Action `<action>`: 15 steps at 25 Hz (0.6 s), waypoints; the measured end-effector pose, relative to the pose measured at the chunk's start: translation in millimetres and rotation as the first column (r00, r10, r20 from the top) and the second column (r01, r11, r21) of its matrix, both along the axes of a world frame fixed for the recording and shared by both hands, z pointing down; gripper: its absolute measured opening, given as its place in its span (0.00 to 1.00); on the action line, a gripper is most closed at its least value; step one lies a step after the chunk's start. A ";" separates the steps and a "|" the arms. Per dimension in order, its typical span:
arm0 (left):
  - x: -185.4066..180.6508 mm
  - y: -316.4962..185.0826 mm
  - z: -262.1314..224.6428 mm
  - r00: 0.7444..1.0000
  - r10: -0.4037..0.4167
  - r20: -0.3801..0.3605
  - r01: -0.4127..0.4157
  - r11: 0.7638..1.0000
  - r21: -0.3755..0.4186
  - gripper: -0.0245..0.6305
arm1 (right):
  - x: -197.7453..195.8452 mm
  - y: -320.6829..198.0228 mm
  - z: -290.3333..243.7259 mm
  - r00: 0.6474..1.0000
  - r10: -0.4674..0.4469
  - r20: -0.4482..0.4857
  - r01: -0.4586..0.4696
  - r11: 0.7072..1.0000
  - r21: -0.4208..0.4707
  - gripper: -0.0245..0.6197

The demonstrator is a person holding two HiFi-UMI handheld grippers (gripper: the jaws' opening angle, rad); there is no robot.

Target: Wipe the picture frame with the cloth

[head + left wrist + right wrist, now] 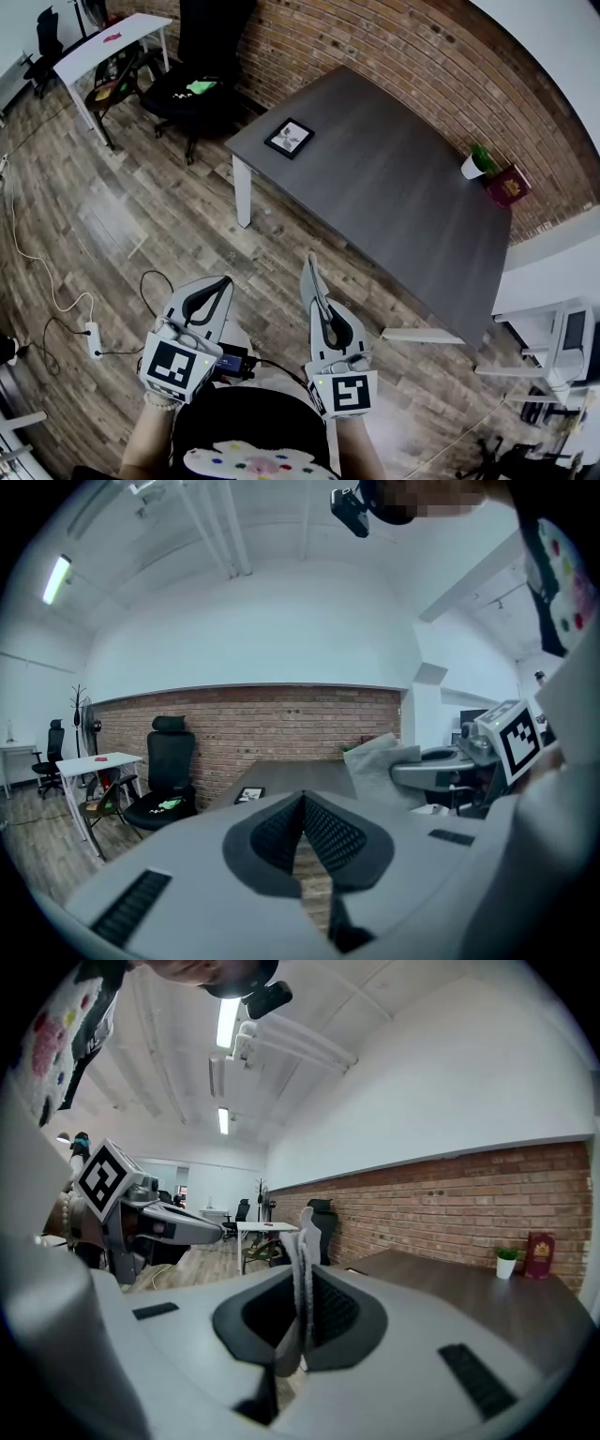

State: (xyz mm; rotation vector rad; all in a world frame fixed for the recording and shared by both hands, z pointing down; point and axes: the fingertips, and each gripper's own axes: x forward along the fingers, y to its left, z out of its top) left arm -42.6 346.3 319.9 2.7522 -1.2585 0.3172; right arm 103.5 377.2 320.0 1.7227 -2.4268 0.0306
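A small black picture frame (289, 138) lies flat near the far left corner of the dark grey table (394, 197); it shows again as a small picture frame (249, 794) in the left gripper view. Both grippers are held over the wooden floor, well short of the table. My left gripper (225, 281) is shut with nothing between its jaws (303, 805). My right gripper (325, 314) is shut on a grey cloth (311, 275), which sticks up past the fingertips as a folded strip (302, 1274). From the left gripper view the cloth (377, 761) hangs at the right.
A potted plant (477, 163) and a red book (507, 185) stand at the table's far right by the brick wall. A black office chair (192, 89) and a white desk (108, 42) lie beyond the table's left end. A power strip (94, 339) with cables lies on the floor.
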 end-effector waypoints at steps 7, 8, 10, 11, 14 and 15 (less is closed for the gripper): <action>4.4 -23.0 5.3 1.000 0.019 0.023 -0.019 1.000 -0.016 0.05 | 12.0 -14.7 2.2 0.999 0.037 -0.005 -0.037 0.999 -0.004 0.06; 7.0 -28.3 4.8 0.999 0.027 0.020 -0.027 1.000 -0.010 0.05 | 14.1 -19.0 3.3 0.999 0.045 -0.006 -0.045 0.999 -0.007 0.06; 12.0 -40.4 0.8 0.999 0.049 0.012 -0.049 0.999 0.013 0.05 | 16.4 -29.1 5.3 0.998 0.062 -0.004 -0.062 0.998 -0.014 0.06; 13.1 -47.7 -1.3 0.998 0.058 0.012 -0.059 0.998 0.023 0.05 | 16.2 -35.6 5.8 0.998 0.068 -0.001 -0.068 0.998 -0.017 0.06; 11.0 -75.1 -2.8 0.997 0.072 0.023 -0.073 0.997 0.032 0.05 | 11.4 -62.1 4.7 0.997 0.073 0.001 -0.073 0.997 -0.021 0.06; 10.2 -85.3 -2.1 0.997 0.076 0.023 -0.077 0.997 0.029 0.05 | 9.4 -72.5 4.6 0.997 0.074 -0.001 -0.074 0.997 -0.023 0.06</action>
